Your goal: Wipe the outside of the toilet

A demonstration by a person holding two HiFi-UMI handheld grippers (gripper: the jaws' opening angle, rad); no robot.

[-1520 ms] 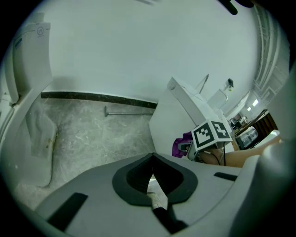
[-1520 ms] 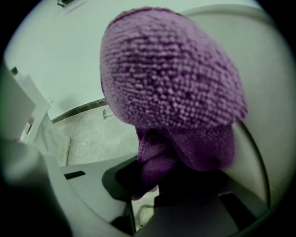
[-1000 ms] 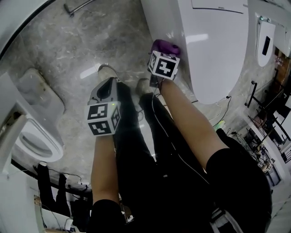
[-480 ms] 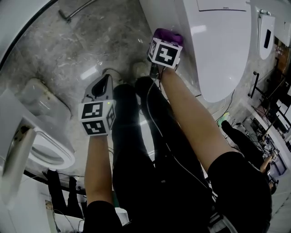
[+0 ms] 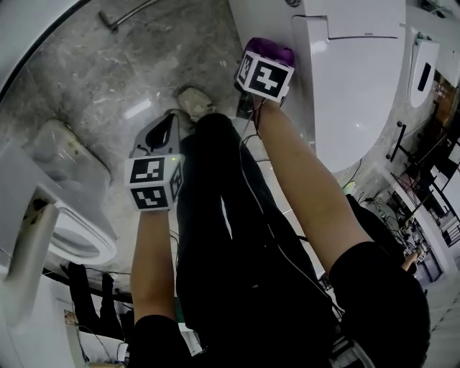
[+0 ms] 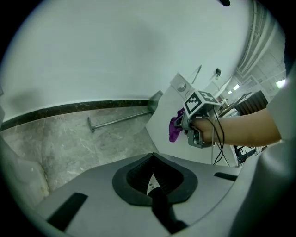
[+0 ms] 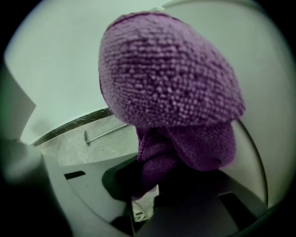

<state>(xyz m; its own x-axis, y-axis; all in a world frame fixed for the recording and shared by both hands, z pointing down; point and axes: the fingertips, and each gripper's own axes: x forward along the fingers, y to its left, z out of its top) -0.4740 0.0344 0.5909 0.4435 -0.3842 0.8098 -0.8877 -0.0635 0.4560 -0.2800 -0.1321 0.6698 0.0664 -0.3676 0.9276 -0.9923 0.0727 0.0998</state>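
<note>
The white toilet stands at the upper right of the head view, lid down. My right gripper is shut on a purple cloth, which it holds against the toilet's left outer side near the tank. In the right gripper view the bunched cloth fills most of the picture and hides the jaws, with white toilet behind it. The left gripper view shows the cloth against the toilet's side. My left gripper hangs shut and empty over the floor, well left of the toilet.
A second white toilet sits at the left. A metal rod lies on the grey marble floor by the wall. The person's dark legs and a shoe are between the grippers. Cables and clutter are at the right.
My right gripper has carried the cloth farther along the toilet's side towards the tank. The left gripper has stayed in much the same place.
</note>
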